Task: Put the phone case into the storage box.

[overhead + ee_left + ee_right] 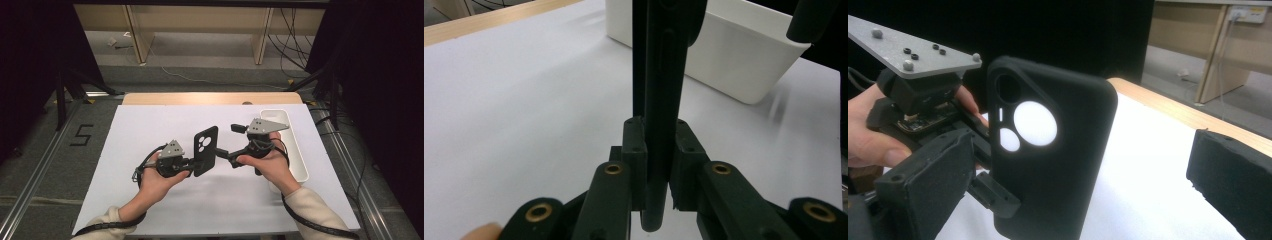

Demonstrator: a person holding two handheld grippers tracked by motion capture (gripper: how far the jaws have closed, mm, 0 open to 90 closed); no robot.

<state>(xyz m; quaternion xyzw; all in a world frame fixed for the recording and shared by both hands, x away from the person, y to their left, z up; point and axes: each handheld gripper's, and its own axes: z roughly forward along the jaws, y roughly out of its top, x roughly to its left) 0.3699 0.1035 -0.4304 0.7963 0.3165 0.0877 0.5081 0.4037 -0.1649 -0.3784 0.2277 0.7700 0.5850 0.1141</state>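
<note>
Left gripper clamps the black phone case (held upright); right gripper gapes wide, touching nothing.

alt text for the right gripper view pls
A black phone case stands upright, clamped near its lower edge by the left gripper in a person's hand. The right gripper has its jaws wide open either side of the case, above a white table.
</note>
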